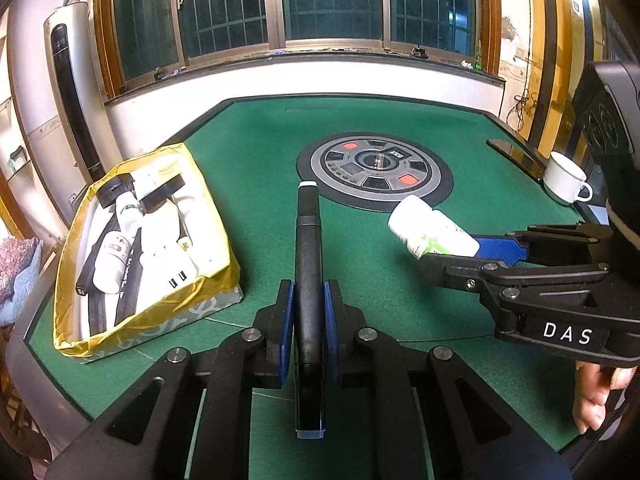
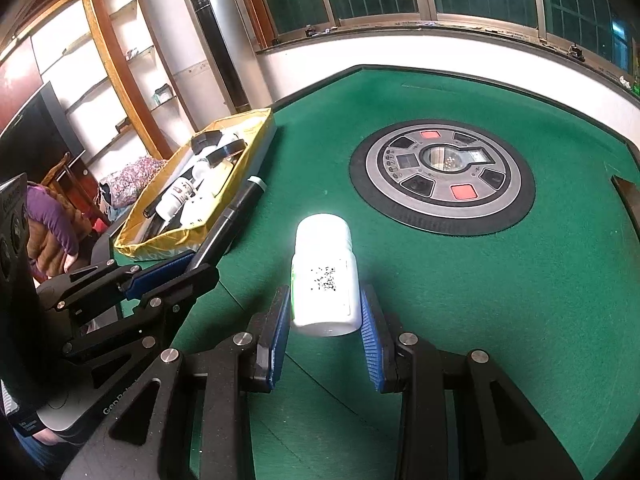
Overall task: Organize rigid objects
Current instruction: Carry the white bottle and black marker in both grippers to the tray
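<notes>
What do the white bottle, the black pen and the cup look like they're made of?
White bottle: likely plastic, smooth and slightly glossy, with a printed label. Black pen: probably matte plastic, dull with a faint sheen; metal can't be excluded. Cup: looks like glazed white ceramic, thick-rimmed and shiny.

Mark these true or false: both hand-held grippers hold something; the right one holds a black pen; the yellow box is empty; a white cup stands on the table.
1. Both hand-held grippers hold something. True: the left hand-held gripper clamps a black pen, and the right hand-held gripper clamps a white bottle.
2. The right one holds a black pen. False: it holds the white bottle.
3. The yellow box is empty. False: bottles and dark items lie inside.
4. A white cup stands on the table. True.
</notes>
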